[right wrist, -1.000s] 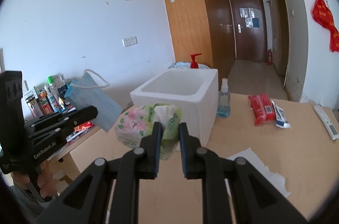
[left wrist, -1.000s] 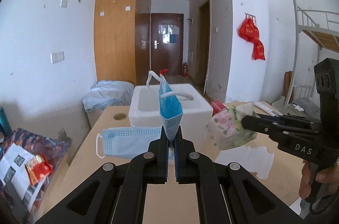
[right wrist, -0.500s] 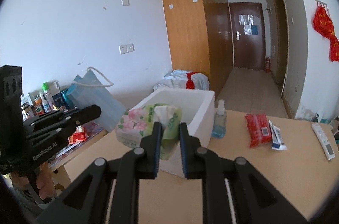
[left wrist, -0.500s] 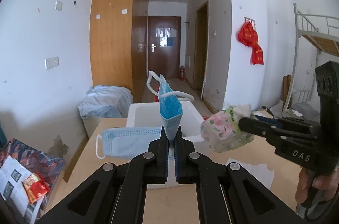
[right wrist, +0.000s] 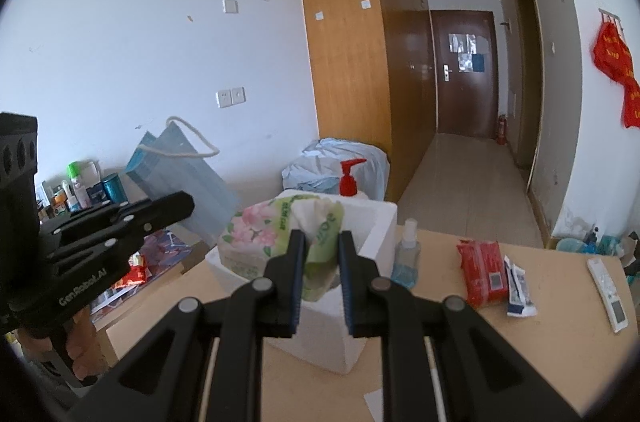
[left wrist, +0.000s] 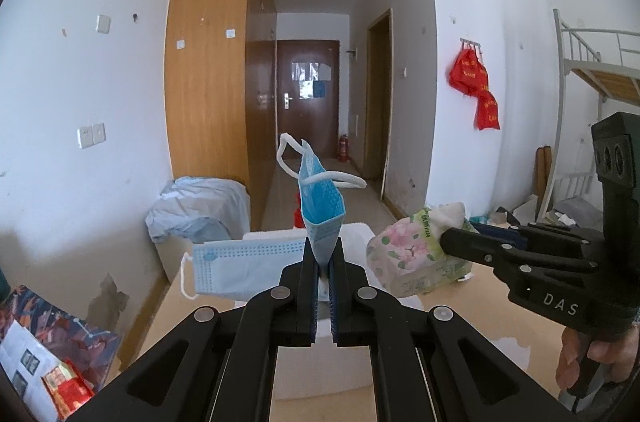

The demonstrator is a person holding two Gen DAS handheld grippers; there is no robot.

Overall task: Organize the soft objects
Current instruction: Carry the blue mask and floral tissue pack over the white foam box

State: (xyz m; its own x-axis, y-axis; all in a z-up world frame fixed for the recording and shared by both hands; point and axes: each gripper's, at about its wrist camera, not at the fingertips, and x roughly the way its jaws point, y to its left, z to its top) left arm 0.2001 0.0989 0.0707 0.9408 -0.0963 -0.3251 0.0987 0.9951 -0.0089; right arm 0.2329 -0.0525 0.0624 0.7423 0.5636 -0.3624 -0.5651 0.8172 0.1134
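Matt foam box (right wrist: 376,222) — pleated cloth mask (left wrist: 320,218)

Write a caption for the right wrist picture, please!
The right claw holds a flowery tissue pack above the white foam box.

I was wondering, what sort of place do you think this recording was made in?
Probably a dormitory or small shared flat rather than a lab: a metal bunk bed stands at the right, a wooden wardrobe lines the corridor to a brown entrance door, and toiletries clutter a side shelf.
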